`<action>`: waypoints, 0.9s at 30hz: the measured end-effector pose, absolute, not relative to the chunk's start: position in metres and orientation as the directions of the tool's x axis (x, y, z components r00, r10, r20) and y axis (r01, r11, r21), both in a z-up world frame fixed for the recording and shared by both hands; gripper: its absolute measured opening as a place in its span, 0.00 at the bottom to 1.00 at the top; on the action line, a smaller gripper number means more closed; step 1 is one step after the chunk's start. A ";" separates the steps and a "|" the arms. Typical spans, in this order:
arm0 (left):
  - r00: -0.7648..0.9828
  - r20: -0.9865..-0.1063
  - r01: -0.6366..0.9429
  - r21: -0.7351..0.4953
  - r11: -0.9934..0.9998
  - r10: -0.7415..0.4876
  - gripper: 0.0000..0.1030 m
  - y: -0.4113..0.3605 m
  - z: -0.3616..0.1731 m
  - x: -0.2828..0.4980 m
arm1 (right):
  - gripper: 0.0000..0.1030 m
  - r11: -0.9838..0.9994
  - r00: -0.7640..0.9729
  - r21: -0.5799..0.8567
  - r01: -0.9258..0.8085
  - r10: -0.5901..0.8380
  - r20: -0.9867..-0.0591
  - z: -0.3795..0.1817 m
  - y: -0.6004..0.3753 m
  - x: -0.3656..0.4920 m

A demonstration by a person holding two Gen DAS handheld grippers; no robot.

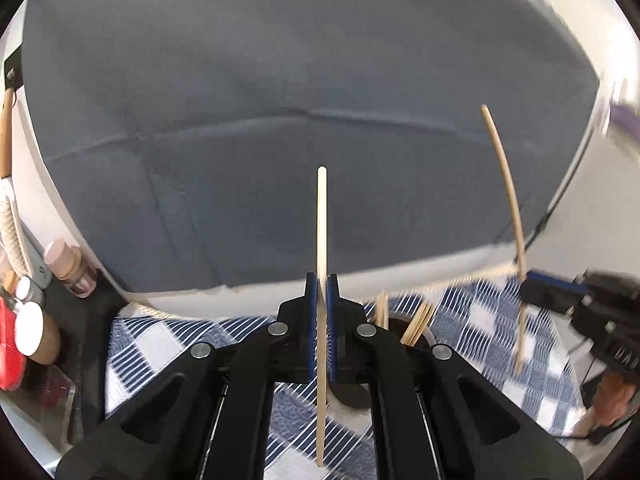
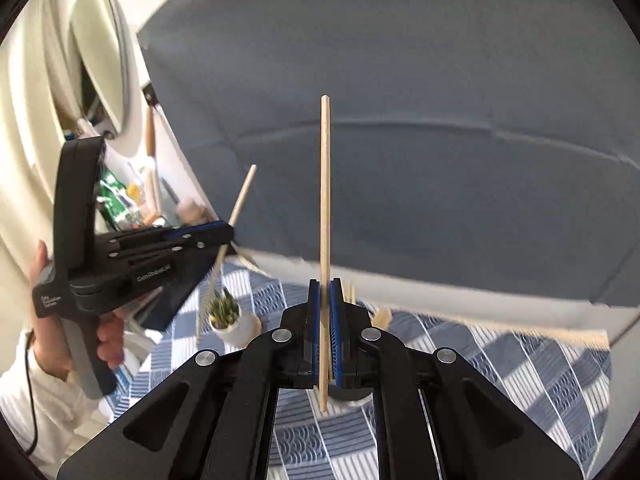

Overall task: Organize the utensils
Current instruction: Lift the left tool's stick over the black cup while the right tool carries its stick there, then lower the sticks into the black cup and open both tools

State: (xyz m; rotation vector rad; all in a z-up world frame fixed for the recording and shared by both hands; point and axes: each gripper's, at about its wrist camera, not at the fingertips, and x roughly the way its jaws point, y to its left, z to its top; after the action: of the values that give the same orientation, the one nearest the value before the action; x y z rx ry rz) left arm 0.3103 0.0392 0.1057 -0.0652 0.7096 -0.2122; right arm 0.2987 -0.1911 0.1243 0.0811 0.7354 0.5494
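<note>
The left gripper point(image 1: 322, 280) has its fingers pressed on one wooden chopstick point(image 1: 322, 216), which stands upright between the blue pads. The right gripper point(image 2: 325, 285) pinches a second chopstick point(image 2: 325, 184) in the same way, also upright. Both are held above a blue and white checked cloth point(image 2: 500, 360). Just behind the fingers a dark holder point(image 1: 404, 330) contains more chopsticks point(image 1: 418, 322), though it is partly hidden and I cannot see it well. A small potted plant point(image 2: 228, 314) stands on the cloth near the left gripper, and a grey sheet point(image 1: 280, 120) fills the background.
</note>
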 end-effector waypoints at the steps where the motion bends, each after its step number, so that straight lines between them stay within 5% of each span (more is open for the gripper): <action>1: 0.747 -0.625 0.169 -0.154 0.973 -0.229 0.05 0.040 0.108 0.312 | 0.05 0.842 0.609 0.272 -0.465 0.528 -0.593 0.125 -0.192 0.301; 8: 0.804 -0.472 0.221 -0.328 0.918 -0.362 0.05 0.046 0.110 0.315 | 0.05 0.722 0.616 0.380 -0.578 0.692 -0.378 0.116 -0.212 0.309; 15: 0.861 -0.352 0.244 -0.347 0.906 -0.367 0.05 0.044 0.095 0.316 | 0.05 0.684 0.644 0.388 -0.618 0.723 -0.248 0.090 -0.219 0.316; 27: 0.868 -0.289 0.299 -0.344 0.890 -0.403 0.05 0.024 0.046 0.326 | 0.05 0.685 0.661 0.379 -0.622 0.719 -0.216 0.030 -0.205 0.322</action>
State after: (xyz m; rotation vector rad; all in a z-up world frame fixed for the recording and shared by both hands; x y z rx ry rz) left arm 0.3262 0.0245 0.0457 -0.2953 0.3633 -0.3730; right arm 0.3222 -0.2055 0.0305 0.2843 0.3651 0.7701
